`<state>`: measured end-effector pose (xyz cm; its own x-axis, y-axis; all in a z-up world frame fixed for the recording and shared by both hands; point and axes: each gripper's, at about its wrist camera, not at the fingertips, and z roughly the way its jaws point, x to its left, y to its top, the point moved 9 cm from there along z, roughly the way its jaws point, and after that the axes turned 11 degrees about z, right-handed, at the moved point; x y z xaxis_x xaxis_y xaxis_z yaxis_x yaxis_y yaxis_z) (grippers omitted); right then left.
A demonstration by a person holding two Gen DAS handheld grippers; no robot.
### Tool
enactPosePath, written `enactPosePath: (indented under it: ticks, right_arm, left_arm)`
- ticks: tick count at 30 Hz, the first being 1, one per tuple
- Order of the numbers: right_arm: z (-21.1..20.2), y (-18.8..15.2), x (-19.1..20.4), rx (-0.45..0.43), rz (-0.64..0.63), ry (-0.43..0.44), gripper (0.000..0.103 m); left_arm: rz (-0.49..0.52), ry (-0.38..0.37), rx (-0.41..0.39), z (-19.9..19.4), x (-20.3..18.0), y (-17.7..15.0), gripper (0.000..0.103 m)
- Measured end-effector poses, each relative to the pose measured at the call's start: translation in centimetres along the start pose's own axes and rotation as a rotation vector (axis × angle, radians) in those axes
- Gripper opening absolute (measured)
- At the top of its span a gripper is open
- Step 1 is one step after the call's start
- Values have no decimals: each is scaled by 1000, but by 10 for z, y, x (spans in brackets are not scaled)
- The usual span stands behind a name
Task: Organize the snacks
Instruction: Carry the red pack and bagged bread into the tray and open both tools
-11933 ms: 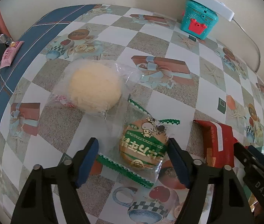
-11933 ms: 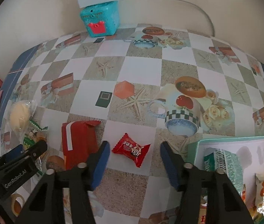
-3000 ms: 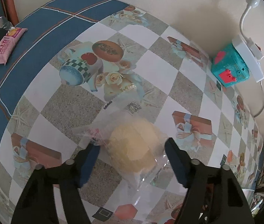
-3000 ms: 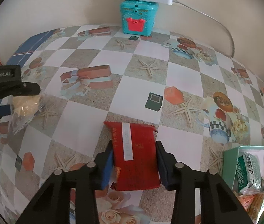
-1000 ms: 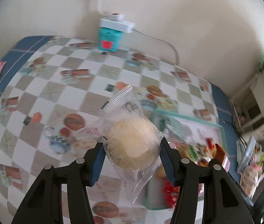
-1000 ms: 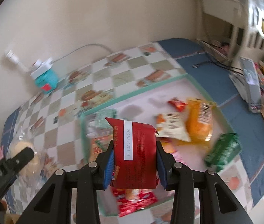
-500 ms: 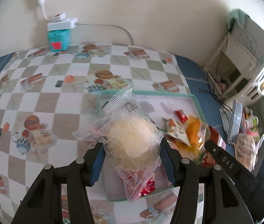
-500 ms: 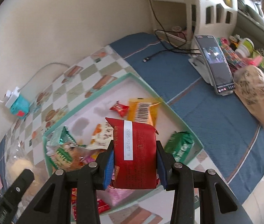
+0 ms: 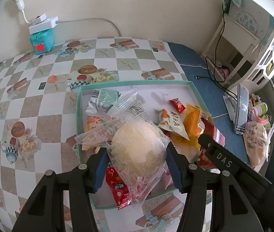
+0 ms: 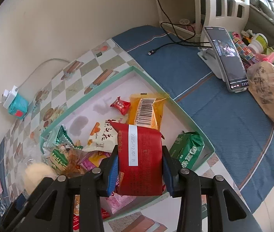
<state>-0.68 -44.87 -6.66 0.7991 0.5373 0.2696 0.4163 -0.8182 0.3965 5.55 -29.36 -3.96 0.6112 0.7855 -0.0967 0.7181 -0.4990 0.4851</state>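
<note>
My left gripper [image 9: 137, 166] is shut on a round pale bun in a clear wrapper [image 9: 137, 150] and holds it over the near part of the teal-rimmed tray [image 9: 78, 104]. My right gripper [image 10: 139, 166] is shut on a red snack packet [image 10: 140, 160] above the same tray [image 10: 193, 121]. The tray holds several snacks: an orange packet [image 10: 146, 110], a small red candy [image 10: 120, 105], a green box [image 10: 187, 150] and a white packet [image 10: 102, 133]. The bun also shows at the left in the right wrist view [image 10: 36, 174].
The tray sits on a checkered tablecloth [image 9: 30, 96]. A teal box with a white power strip [image 9: 41, 38] stands by the wall. A phone on a stand [image 10: 227, 58], a black cable [image 10: 164, 44] and a bagged item [image 10: 270, 90] lie on the blue cloth at the right.
Both grippers have carried their snacks from the table to over the tray and have come lower and closer to it in the last half second. Both stay shut.
</note>
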Motion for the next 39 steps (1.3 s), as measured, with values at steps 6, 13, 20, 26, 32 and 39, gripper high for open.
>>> enactPosePath:
  ticks: [6, 13, 20, 26, 32, 39]
  right_arm:
    - [7, -1, 5, 8, -5, 5, 42]
    - [9, 0, 9, 6, -7, 19, 43]
    - [7, 1, 7, 4, 4, 24, 50]
    - [3, 1, 9, -6, -2, 24, 72]
    - [5, -4, 13, 3, -27, 18, 84]
    - [2, -10, 23, -17, -71, 15, 103]
  left_arm:
    - [4, 12, 10, 8, 1, -2, 59]
    - [1, 17, 9, 12, 5, -2, 60]
    - [-10, 9, -3, 7, 10, 0, 69]
    - [-48, 20, -20, -3, 25, 2, 75]
    - [-131, 53, -27, -10, 55, -1, 77]
    - [-229, 86, -37, -17, 90, -8, 94]
